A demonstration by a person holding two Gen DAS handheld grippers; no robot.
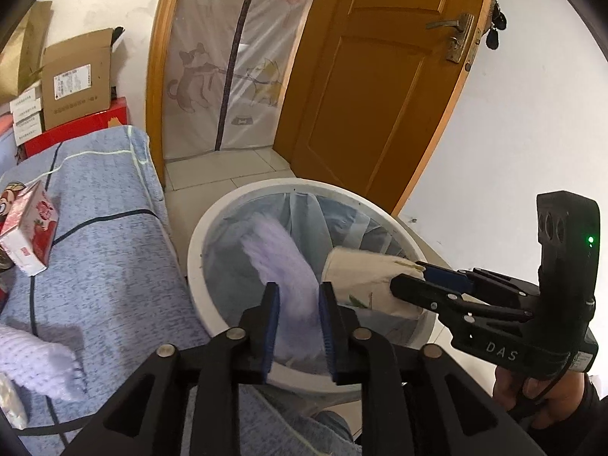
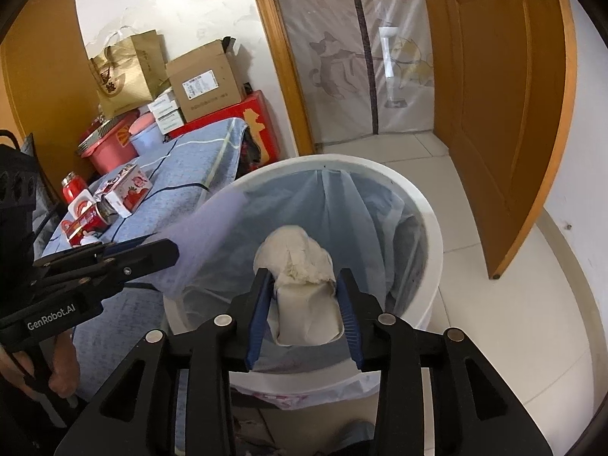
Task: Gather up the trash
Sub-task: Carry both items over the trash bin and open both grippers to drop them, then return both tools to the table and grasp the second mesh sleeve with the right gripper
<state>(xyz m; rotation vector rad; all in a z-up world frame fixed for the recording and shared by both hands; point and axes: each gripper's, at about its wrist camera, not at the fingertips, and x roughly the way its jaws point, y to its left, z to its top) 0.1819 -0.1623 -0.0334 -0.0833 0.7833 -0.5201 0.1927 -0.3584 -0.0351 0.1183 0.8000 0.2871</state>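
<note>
Over the white bin point(image 2: 433, 250): left gripper point(image 1: 298, 317) jaws apart around a blurred lilac cloth point(image 1: 281, 262); right gripper point(image 2: 304, 304) jaws parted (crumpled paper cup point(image 2: 300, 285) between).

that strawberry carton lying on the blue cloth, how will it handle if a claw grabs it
The strawberry carton looks like thin card with flat faces, so probably light and unlikely to roll. A hard squeeze could dent it. Lying on the soft blue cloth, it may drag the fabric if pushed.

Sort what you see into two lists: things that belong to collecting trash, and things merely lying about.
Job:
white round bin with blue liner
blurred pale purple tissue
crumpled cream paper cup
left claw
right claw

Lying about:
brown cardboard box
orange wooden door
gold paper bag
</note>
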